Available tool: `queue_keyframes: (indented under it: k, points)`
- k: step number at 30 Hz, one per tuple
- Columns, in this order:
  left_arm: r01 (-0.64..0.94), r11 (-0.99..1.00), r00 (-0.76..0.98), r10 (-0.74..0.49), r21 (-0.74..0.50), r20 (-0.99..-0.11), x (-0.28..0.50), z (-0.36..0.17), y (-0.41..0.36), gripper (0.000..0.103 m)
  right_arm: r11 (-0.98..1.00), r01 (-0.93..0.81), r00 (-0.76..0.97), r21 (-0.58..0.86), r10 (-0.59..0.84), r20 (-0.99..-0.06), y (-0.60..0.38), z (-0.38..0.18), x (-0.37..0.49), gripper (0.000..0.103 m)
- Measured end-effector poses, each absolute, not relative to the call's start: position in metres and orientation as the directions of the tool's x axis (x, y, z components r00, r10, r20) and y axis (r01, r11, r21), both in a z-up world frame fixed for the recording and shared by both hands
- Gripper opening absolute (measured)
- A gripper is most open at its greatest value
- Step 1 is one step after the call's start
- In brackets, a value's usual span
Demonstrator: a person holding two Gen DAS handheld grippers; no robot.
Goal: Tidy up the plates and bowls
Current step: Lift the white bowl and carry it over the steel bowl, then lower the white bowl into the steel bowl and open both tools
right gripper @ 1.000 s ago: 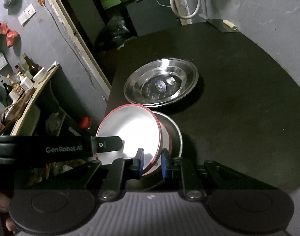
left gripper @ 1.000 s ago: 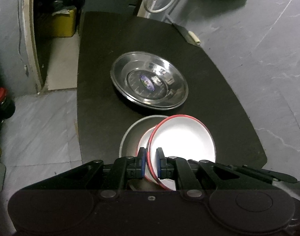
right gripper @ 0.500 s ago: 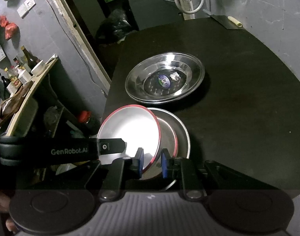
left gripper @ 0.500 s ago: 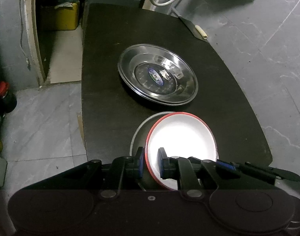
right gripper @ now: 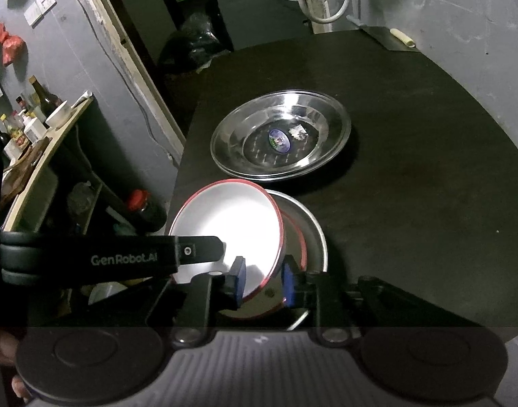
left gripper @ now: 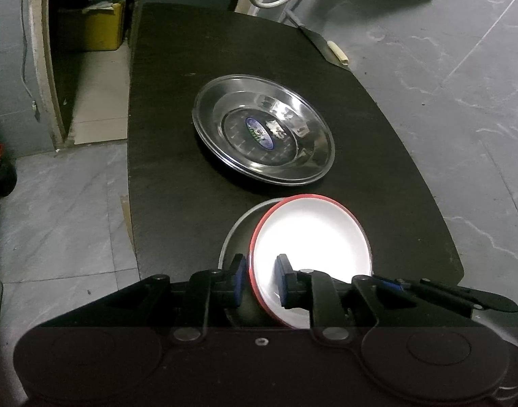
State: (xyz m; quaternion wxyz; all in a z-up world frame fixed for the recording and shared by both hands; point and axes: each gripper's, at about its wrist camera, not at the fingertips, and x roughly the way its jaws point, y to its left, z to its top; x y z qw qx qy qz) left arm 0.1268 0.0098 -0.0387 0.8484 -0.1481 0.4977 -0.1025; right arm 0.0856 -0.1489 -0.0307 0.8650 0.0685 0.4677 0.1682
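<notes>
Tongs: left [left gripper: 259, 279], right [right gripper: 264, 281] opening, astride red-rimmed plate [left gripper: 313, 244] | shelf bottles [right gripper: 38, 105]: right view only

"GenRobot.AI" in pale letters on the black arm of the left gripper [right gripper: 116, 257], just left of the red-rimmed white plate [right gripper: 231, 227]. Round blue sticker [right gripper: 278, 140] at centre of the steel plate [right gripper: 323, 115] beyond the white plate, its print too small to read. No other legible text
</notes>
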Motion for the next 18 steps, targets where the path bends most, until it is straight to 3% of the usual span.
queue_keyframes:
  k: [12, 18]
  points:
    - [0.023, 0.930, 0.488, -0.330, -0.366, -0.808, 0.125, -0.039, 0.014, 0.024, 0.942, -0.250, 0.501, 0.225, 0.325, -0.802, -0.142, -0.026, 0.087, 0.031]
    - [0.021, 0.928, 0.504, -0.332, -0.372, -0.797, 0.122, -0.036, 0.014, 0.030, 0.941, -0.262, 0.513, 0.215, 0.324, -0.795, -0.146, -0.020, 0.085, 0.031]
